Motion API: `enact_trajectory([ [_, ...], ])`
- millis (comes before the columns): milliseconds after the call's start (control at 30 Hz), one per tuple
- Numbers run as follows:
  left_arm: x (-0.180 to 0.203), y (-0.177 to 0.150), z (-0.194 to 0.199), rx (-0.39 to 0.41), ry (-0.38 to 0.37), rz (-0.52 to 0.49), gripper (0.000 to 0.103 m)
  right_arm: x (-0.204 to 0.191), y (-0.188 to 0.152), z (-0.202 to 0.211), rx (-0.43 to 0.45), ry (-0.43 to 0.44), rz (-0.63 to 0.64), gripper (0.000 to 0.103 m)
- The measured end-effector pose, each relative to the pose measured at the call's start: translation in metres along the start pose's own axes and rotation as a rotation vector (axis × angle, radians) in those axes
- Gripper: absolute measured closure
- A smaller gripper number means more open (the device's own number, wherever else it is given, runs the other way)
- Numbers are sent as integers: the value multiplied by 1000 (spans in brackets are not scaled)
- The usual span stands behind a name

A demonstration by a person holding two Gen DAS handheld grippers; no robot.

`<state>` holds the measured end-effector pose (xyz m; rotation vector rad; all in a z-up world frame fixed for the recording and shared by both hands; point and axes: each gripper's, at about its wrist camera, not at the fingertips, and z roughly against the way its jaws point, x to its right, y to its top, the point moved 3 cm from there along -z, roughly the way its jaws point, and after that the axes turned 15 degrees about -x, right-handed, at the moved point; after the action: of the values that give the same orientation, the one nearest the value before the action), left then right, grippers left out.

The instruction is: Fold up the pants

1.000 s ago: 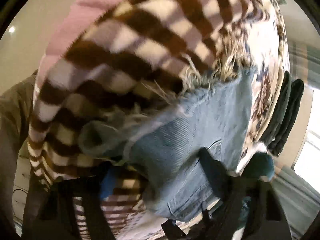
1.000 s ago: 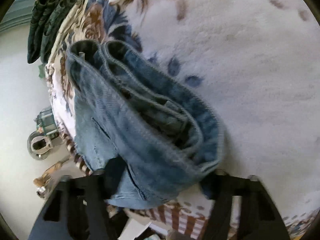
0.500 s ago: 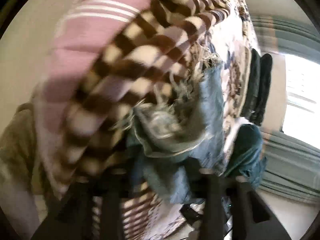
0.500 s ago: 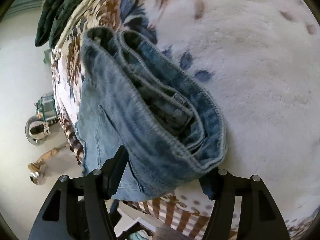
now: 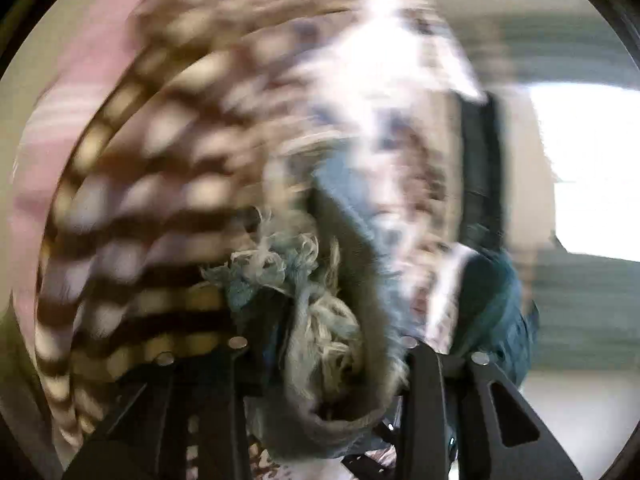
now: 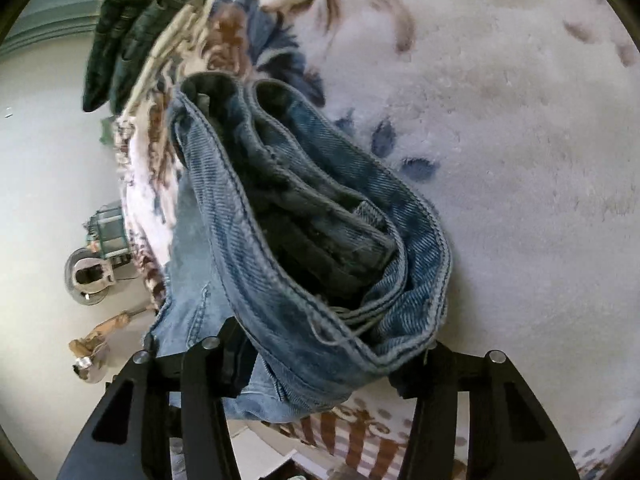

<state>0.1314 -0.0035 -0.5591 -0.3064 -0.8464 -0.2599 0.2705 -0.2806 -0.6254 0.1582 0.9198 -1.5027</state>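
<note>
Closest in, the right hand-held gripper [image 6: 320,364] has its two black fingers spread wide on either side of the bunched waistband of the faded blue denim pants [image 6: 304,240]; whether the pads actually press the cloth I cannot tell. The pants lie folded into several layers, hanging partly over the edge of the bed, whose cover is a fluffy white blanket with brown and navy flower print [image 6: 500,120]. Beyond the pants, at the blanket's far edge, dark green garments [image 6: 120,40] drape down. Below the pants on the pale floor stand a round metal-and-glass appliance [image 6: 90,276] and a small tan object [image 6: 96,340].

On the other side, the left hand-held gripper [image 5: 320,354] has frayed pale-blue denim hem threads [image 5: 320,320] bunched between its fingers, apparently clamped on them, though the view is badly smeared. Beyond the pants there, a brown-and-cream checked cloth [image 5: 160,200] fills the view, with a pink striped fabric [image 5: 80,100] behind it.
</note>
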Motion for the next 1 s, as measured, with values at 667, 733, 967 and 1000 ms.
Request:
enact_trajectory([
  [667, -62, -43, -21, -85, 61, 237, 25, -1, 15, -26, -44, 27, 16, 27],
  [733, -57, -38, -28, -69, 79, 233, 25, -3, 13, -25, -34, 23, 19, 31],
  [967, -30, -25, -31, -26, 108, 116, 68, -9, -5, -13, 58, 35, -30, 57],
  [1000, -24, -23, -29, -33, 105, 101, 69, -13, -8, -10, 65, 36, -36, 58],
])
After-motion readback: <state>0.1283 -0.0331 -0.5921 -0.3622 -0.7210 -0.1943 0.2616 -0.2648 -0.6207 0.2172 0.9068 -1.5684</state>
